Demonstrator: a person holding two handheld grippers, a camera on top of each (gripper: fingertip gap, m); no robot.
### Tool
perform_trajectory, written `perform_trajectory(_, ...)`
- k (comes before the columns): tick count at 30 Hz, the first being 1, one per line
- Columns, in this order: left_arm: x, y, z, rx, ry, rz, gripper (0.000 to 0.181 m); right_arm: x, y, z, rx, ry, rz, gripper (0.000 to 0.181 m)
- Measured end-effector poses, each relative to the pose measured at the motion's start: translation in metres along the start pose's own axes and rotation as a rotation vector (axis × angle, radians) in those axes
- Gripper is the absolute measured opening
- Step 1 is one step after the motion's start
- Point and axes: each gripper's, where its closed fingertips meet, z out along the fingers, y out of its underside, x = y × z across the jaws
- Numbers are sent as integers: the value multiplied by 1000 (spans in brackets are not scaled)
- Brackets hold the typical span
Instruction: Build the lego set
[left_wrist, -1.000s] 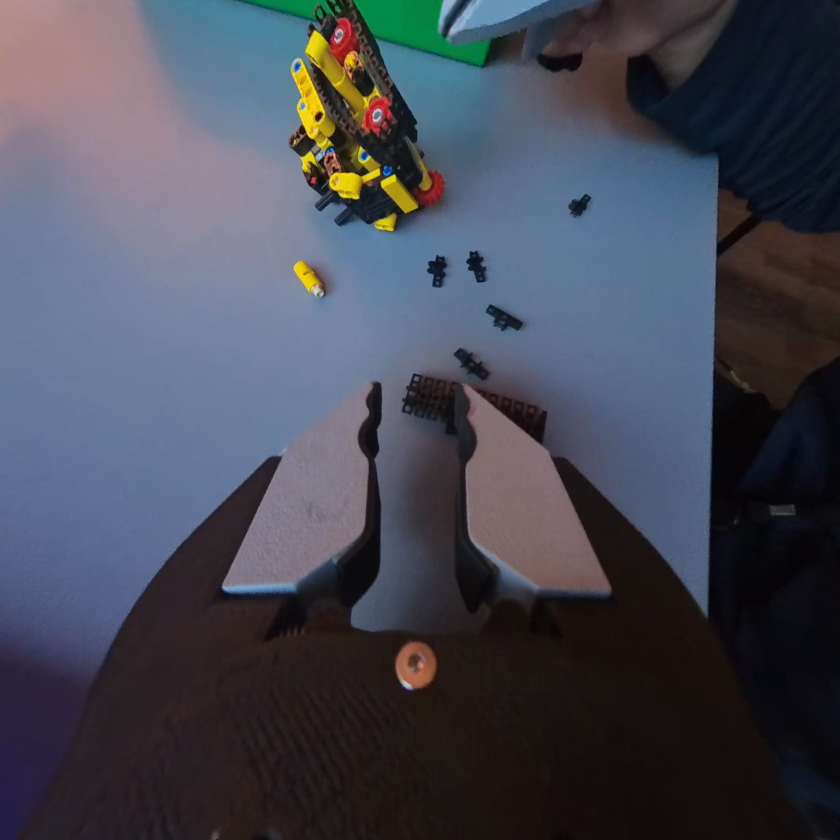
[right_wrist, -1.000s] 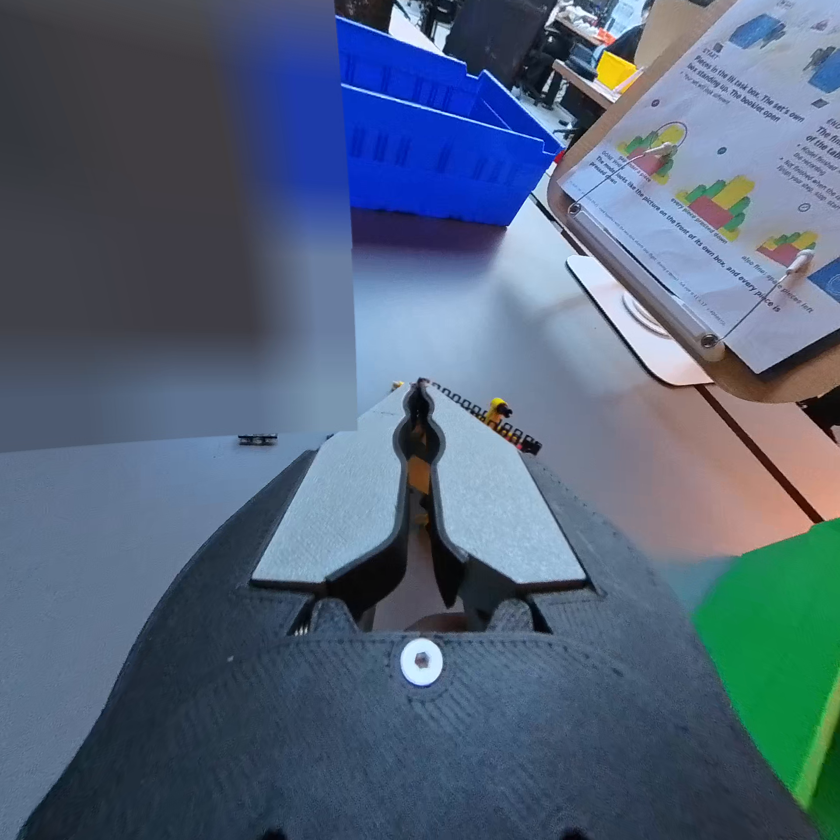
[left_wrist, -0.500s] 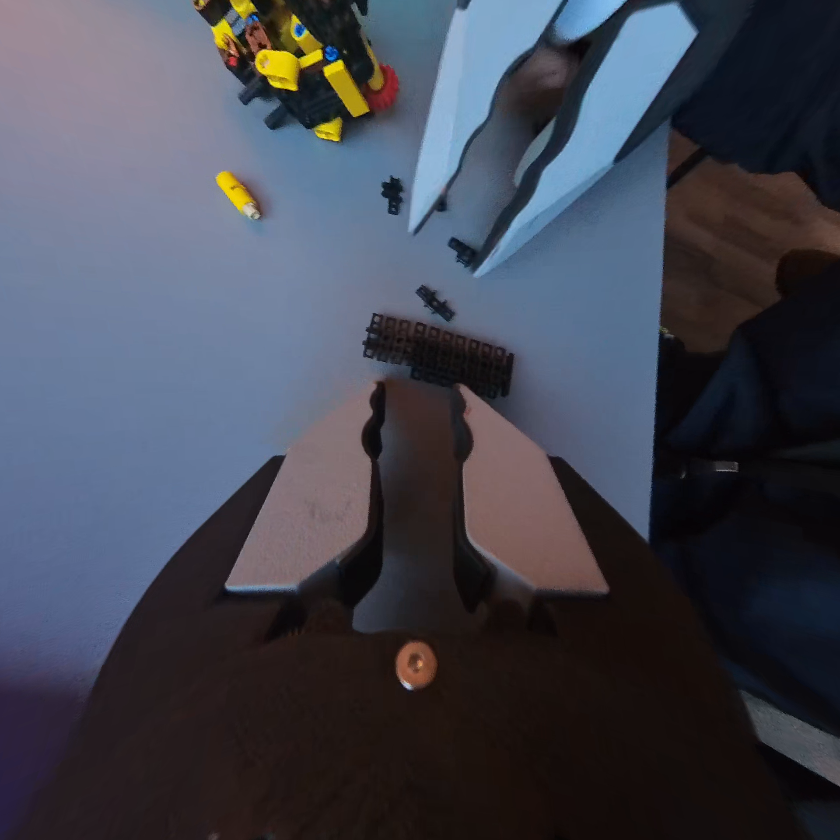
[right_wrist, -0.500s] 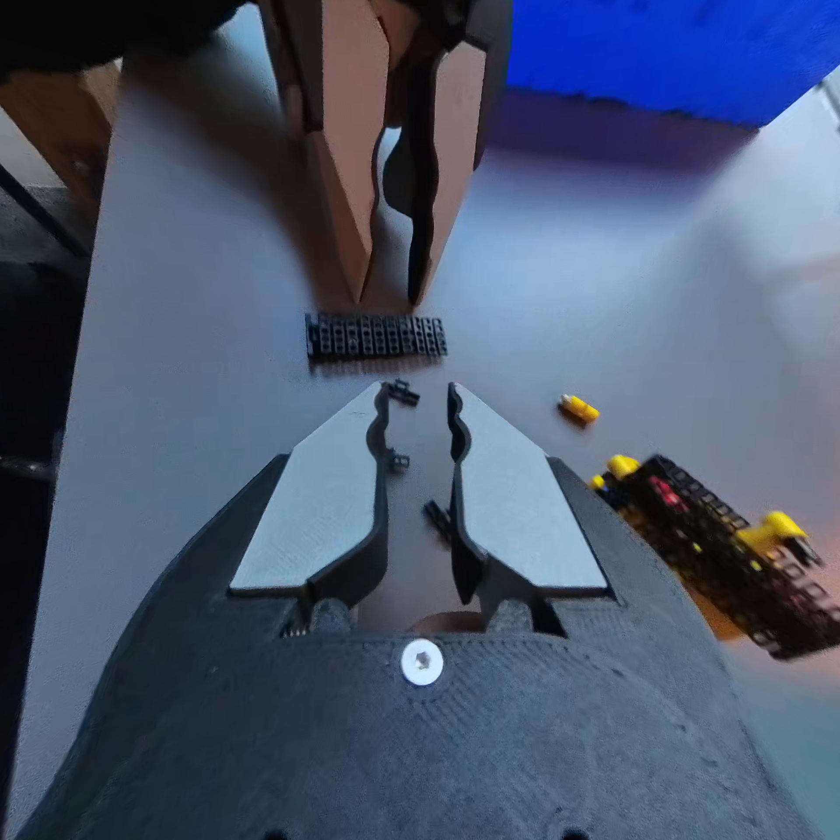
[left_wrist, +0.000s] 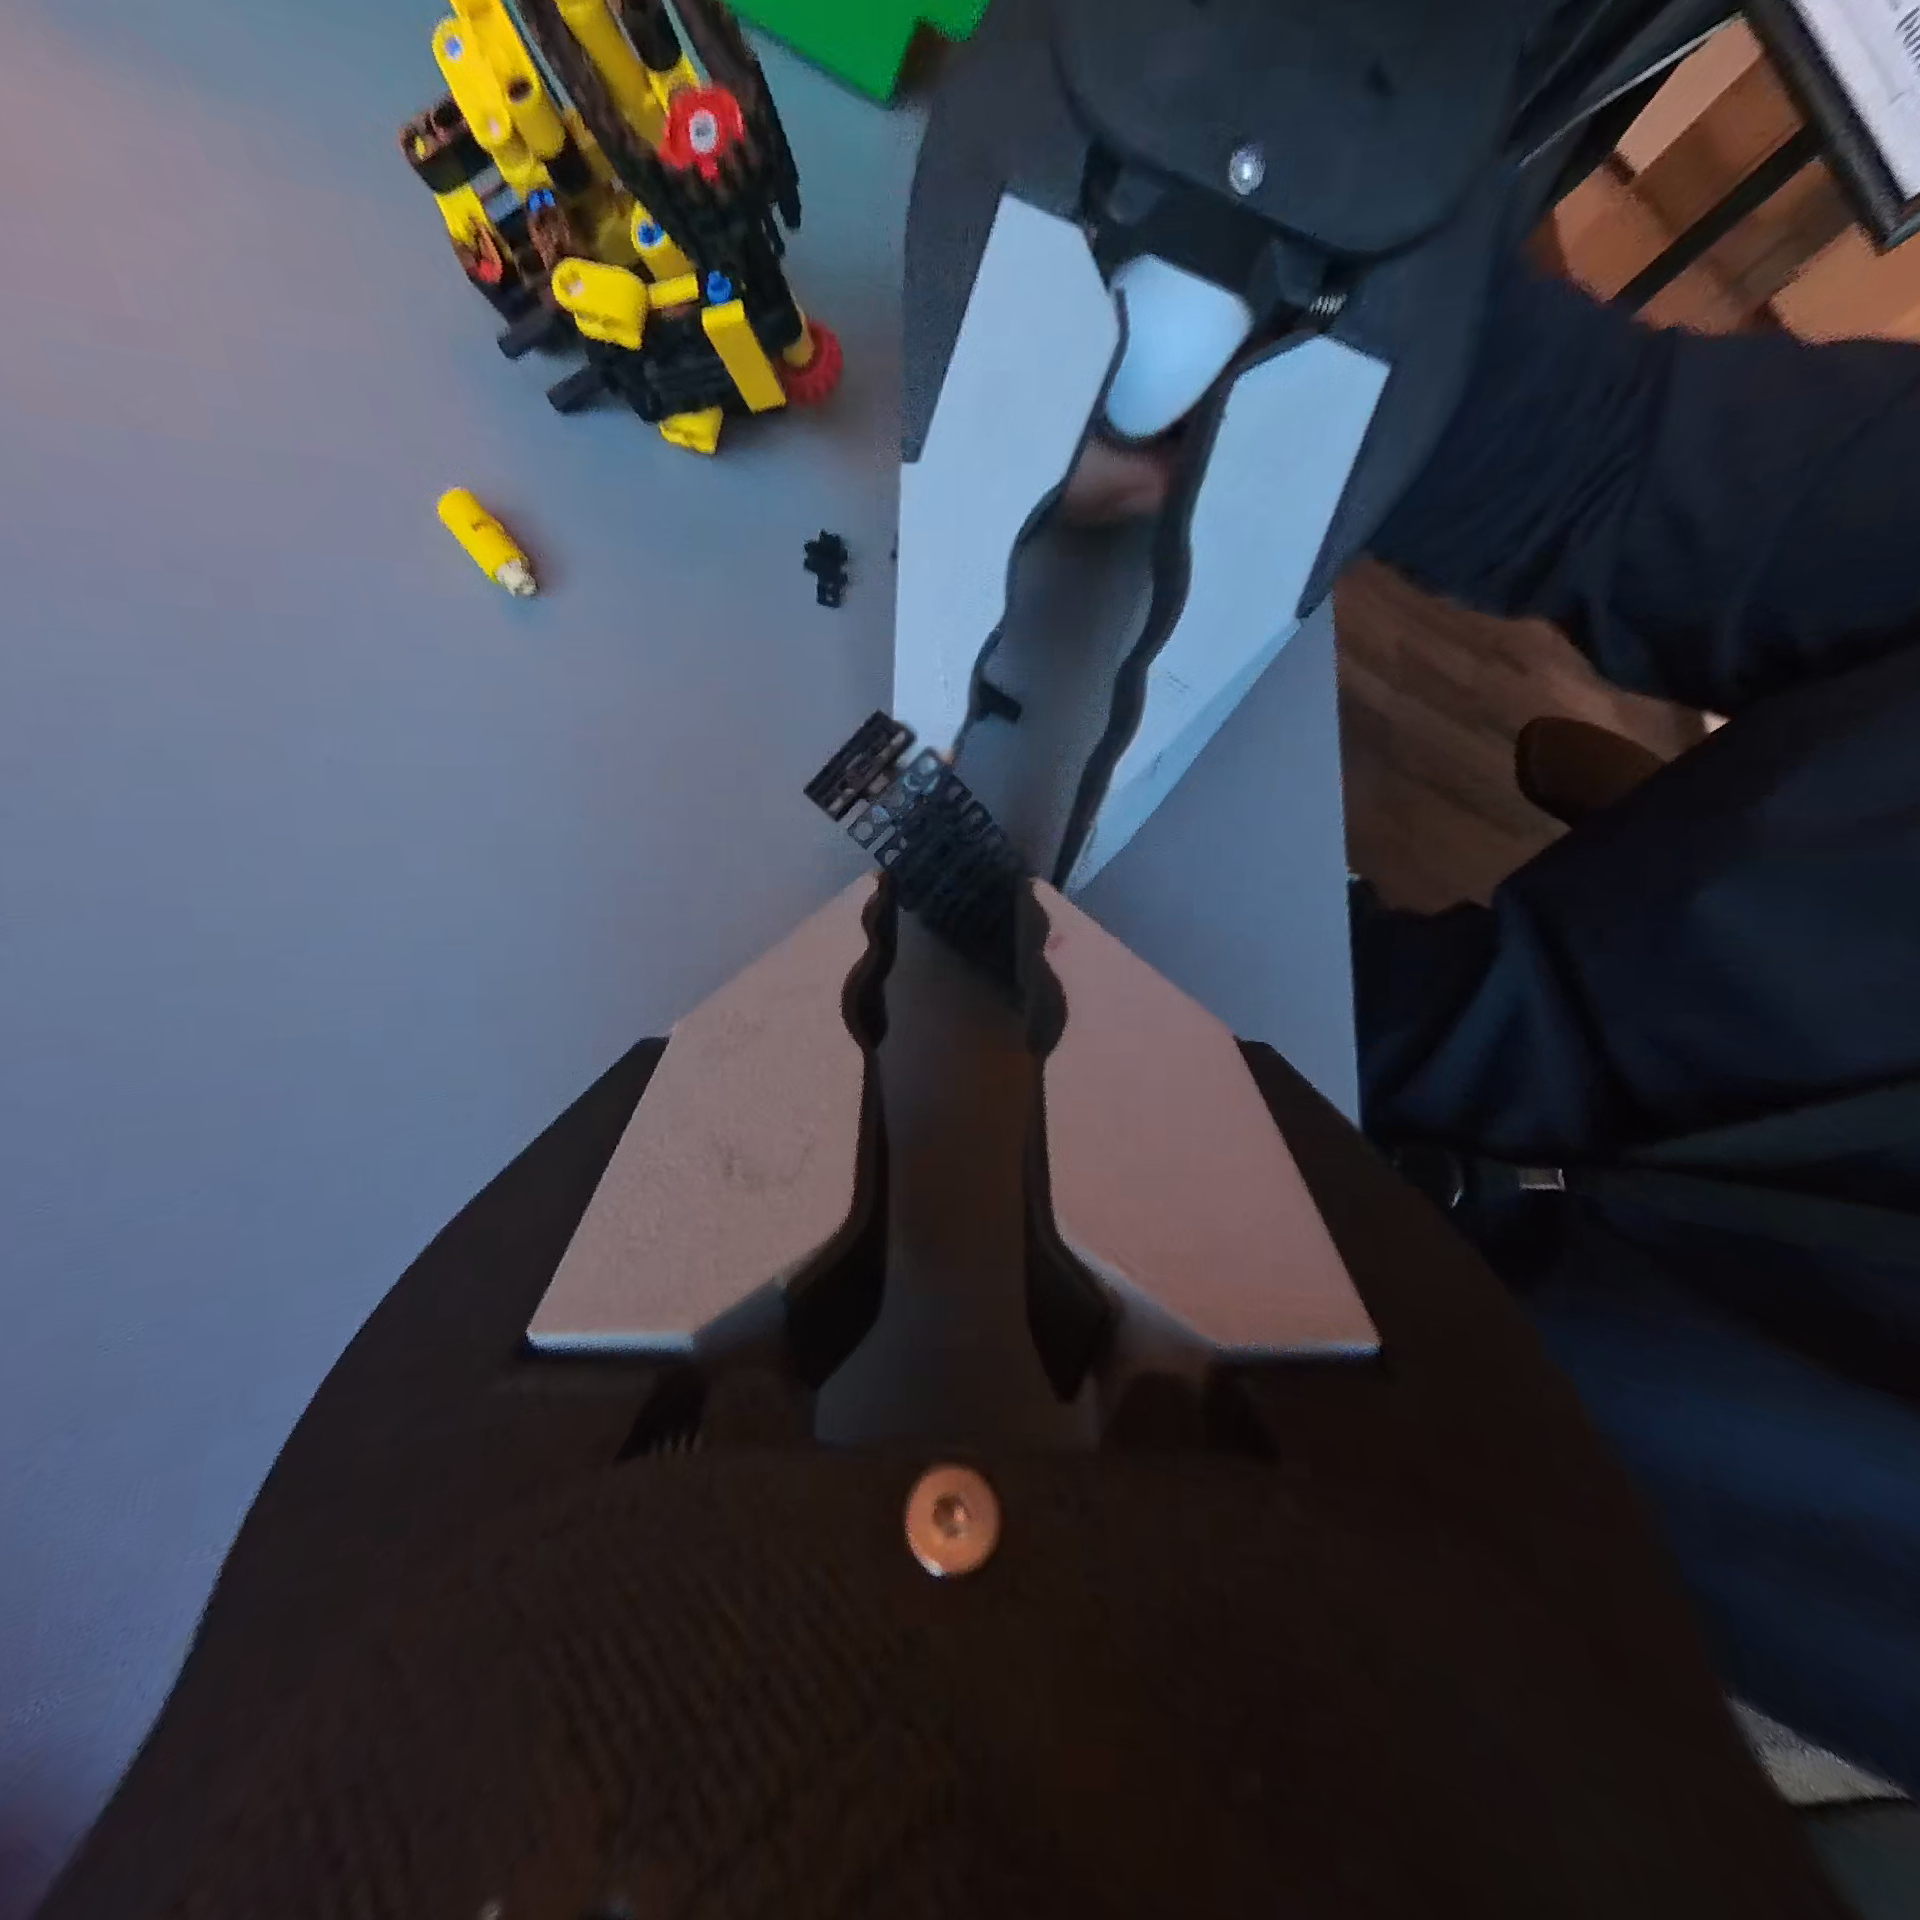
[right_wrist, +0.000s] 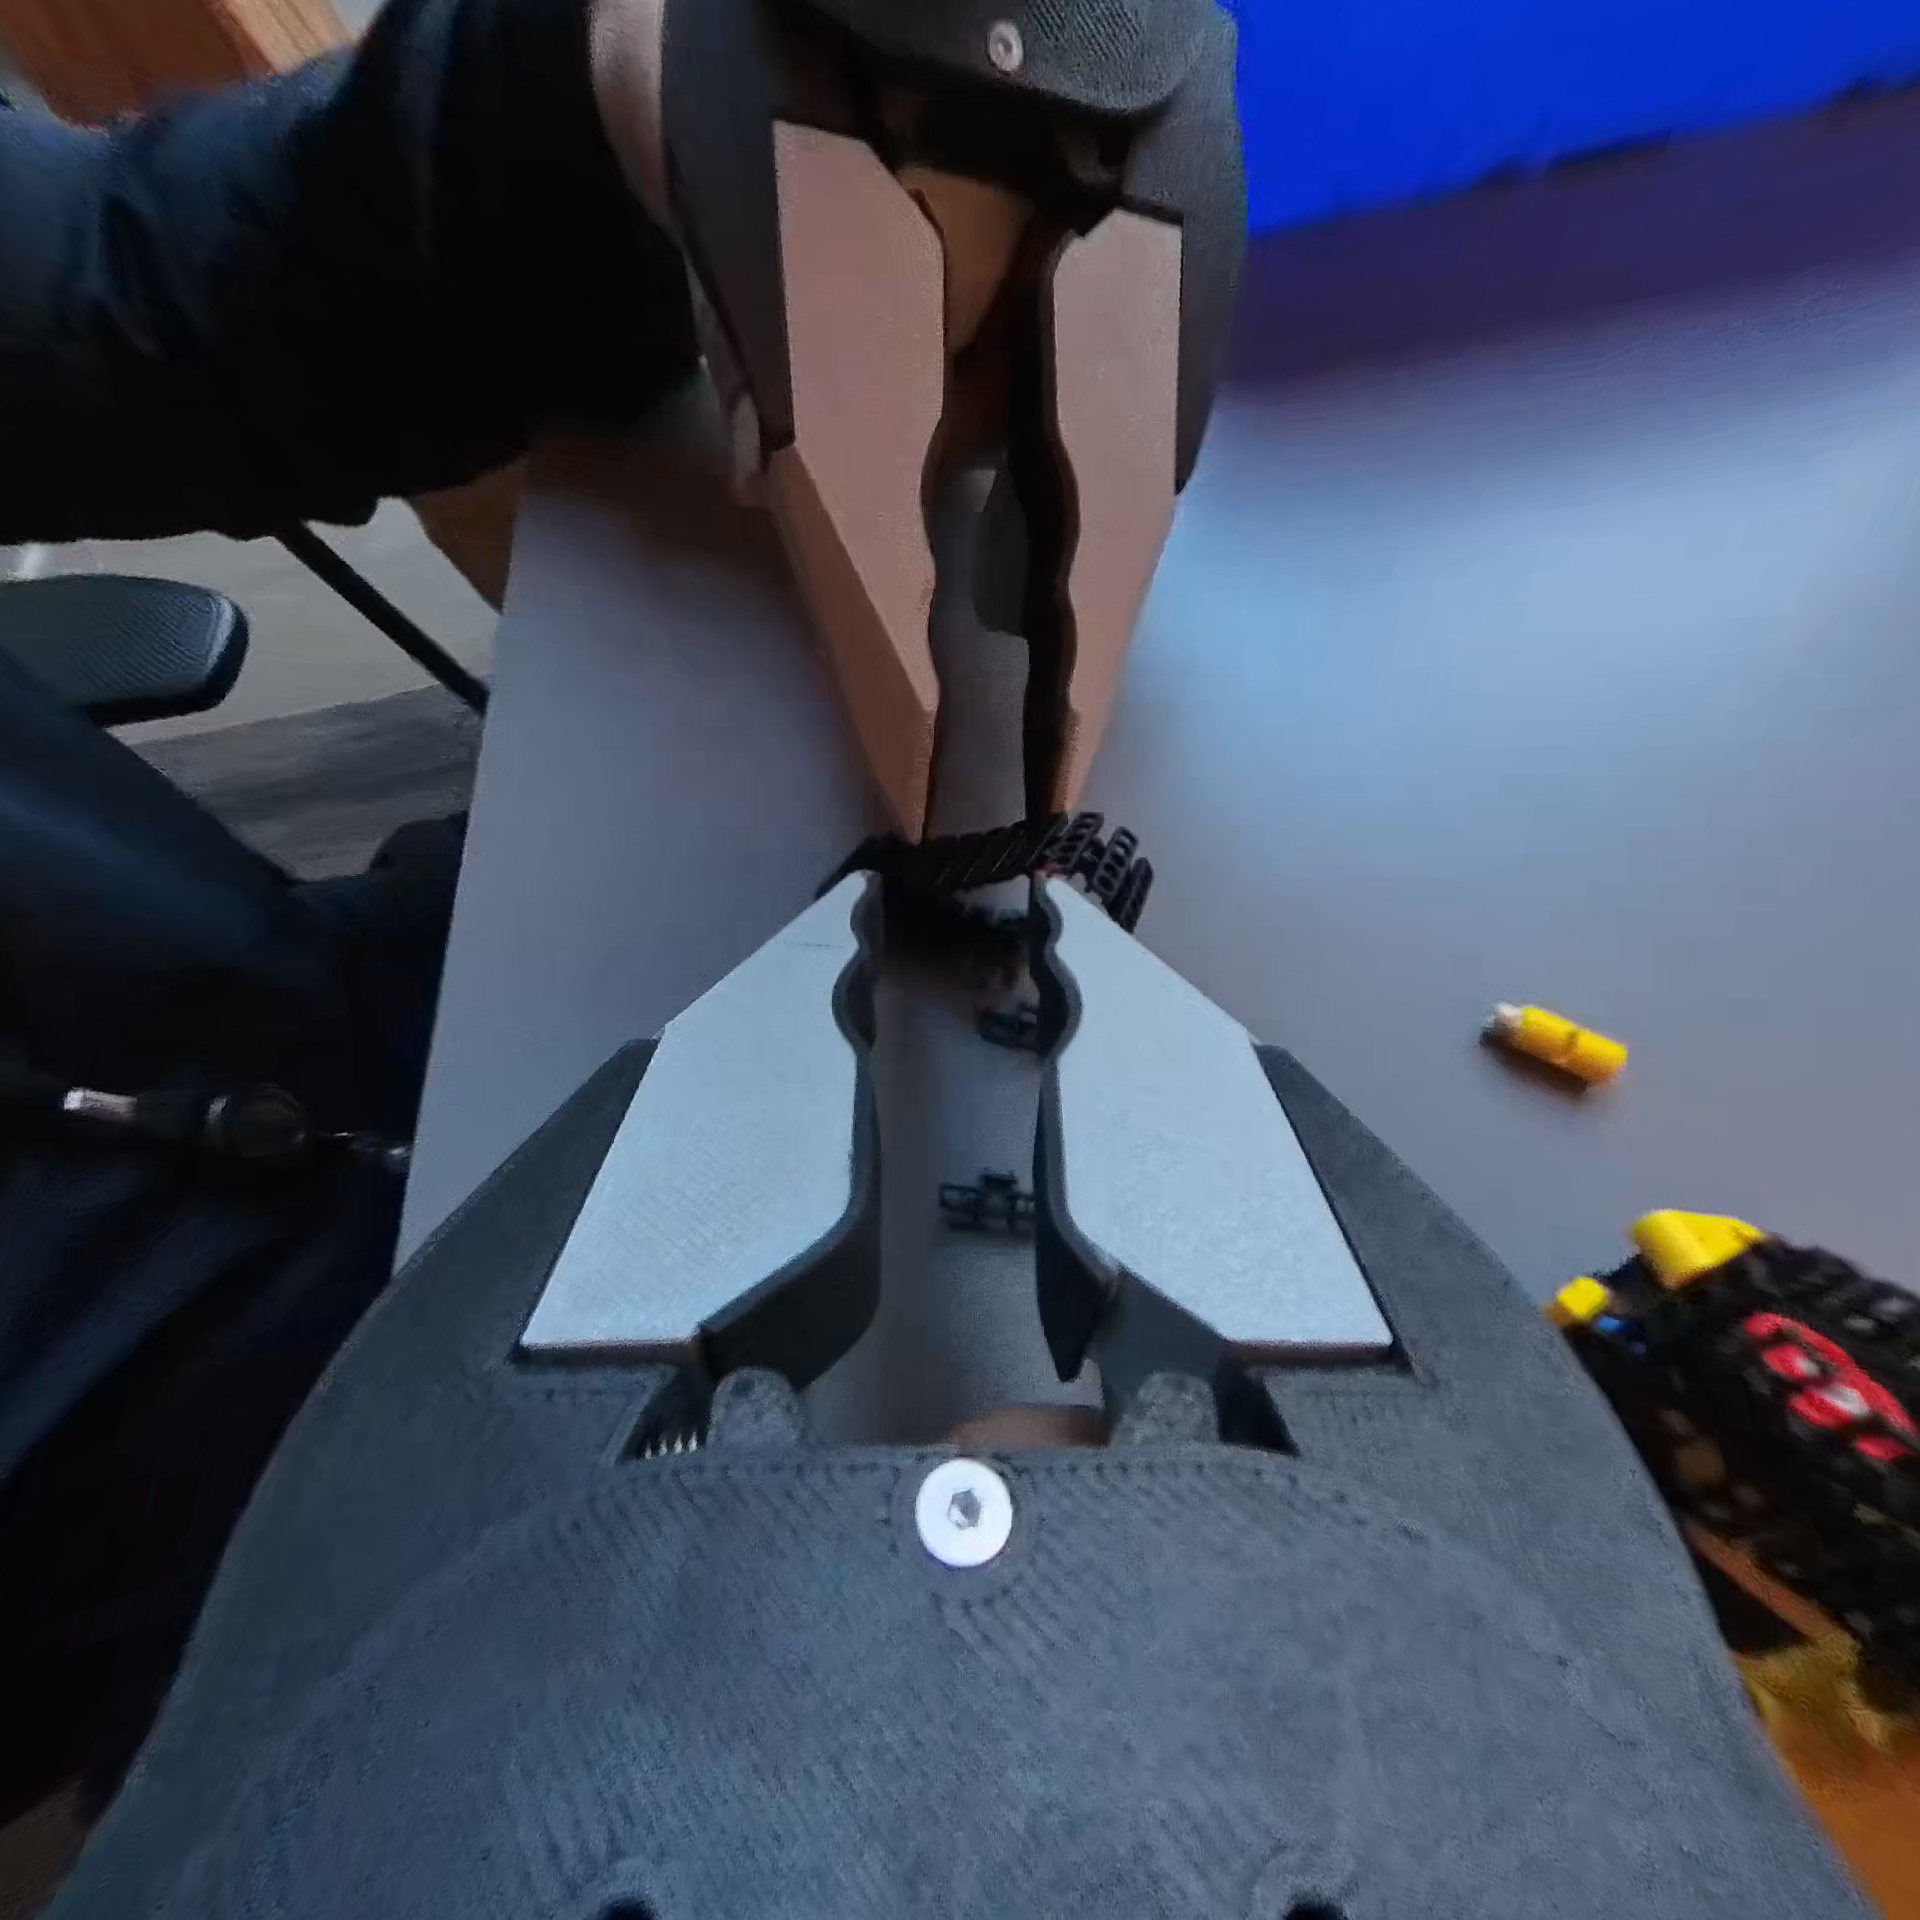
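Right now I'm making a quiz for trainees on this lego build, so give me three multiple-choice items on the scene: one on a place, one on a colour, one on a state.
1. Where does the black track strip lie?
A. on the green box
B. between the tips of the two grippers
C. in the blue bin

2. What colour is the loose cylinder piece on the table?
A. yellow
B. white
C. red

3. How do the left gripper jaws stand?
A. shut flat together
B. apart, a gap between them
C. out of view

Answers: 1 B, both wrist views show the strip where the left and right gripper tips meet. 2 A, its body is yellow. 3 B, table shows between the fingers.
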Motion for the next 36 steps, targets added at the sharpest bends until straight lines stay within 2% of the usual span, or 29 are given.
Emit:
perform_trajectory(5,3,-23,-11,135,11,21,14,3,-18,-16,112,95,-176,26)
perform_trajectory(8,-3,-28,-14,163,-34,34,16,0,-31,-25,190,171,-295,18)
perform_trajectory(11,5,-39,-17,228,-25,94,0,7,-27,-21,144,239,-335,6)
perform_trajectory(12,8,-42,-18,246,-32,128,0,7,-24,-19,125,238,-344,6)
perform_trajectory(15,7,-37,-17,203,-79,197,0,11,-17,-16,79,257,-337,13)
perform_trajectory(17,-1,-32,-15,172,-108,173,0,23,-12,-23,50,297,-312,14)
perform_trajectory(20,-6,-20,-9,106,-109,128,0,43,1,-38,-11,330,-196,31)
perform_trajectory(22,-9,-14,-2,61,-126,115,0,41,4,-42,-6,259,-105,26)
perform_trajectory(23,-10,-11,1,43,-136,113,12,38,7,-41,-12,217,-71,26)
perform_trajectory(28,-9,-14,11,46,-99,44,27,30,23,-30,-100,159,-20,28)
perform_trajectory(30,-10,-16,11,60,-67,-14,27,27,24,-25,-103,133,0,26)
perform_trajectory(36,-12,-6,23,-59,20,-103,15,27,29,-15,-128,141,-25,23)
